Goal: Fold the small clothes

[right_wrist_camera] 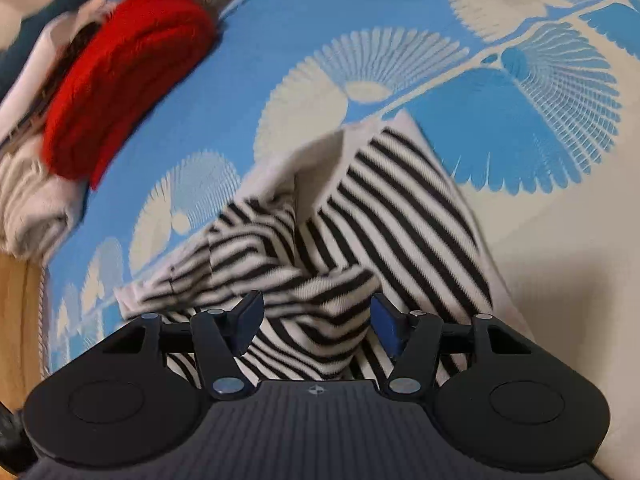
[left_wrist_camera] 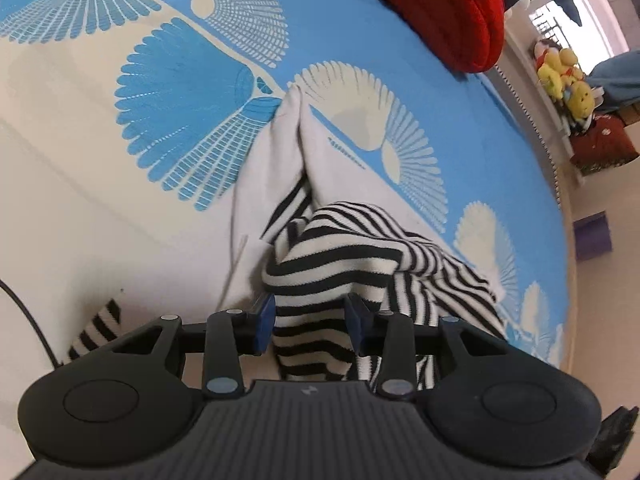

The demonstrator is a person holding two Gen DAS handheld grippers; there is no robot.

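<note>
A small black-and-white striped garment (left_wrist_camera: pixel 344 248) with a white outer side (left_wrist_camera: pixel 276 152) lies bunched on a blue and cream patterned bedspread (left_wrist_camera: pixel 200 100). My left gripper (left_wrist_camera: pixel 310 322) has its blue-padded jaws apart by a hand's width with a hump of striped cloth between them; a grip cannot be told. In the right wrist view the same garment (right_wrist_camera: pixel 400 208) lies half folded. My right gripper (right_wrist_camera: pixel 316 324) stands open, its jaws wide apart over a raised fold of striped fabric.
A folded red knit (right_wrist_camera: pixel 124 76) lies on other folded clothes (right_wrist_camera: pixel 28 200) at the bed's far edge; it also shows in the left wrist view (left_wrist_camera: pixel 440 4). Plush toys (left_wrist_camera: pixel 564 76) sit on a shelf beyond the bed. A wooden floor (right_wrist_camera: pixel 16 320) lies beside the bed.
</note>
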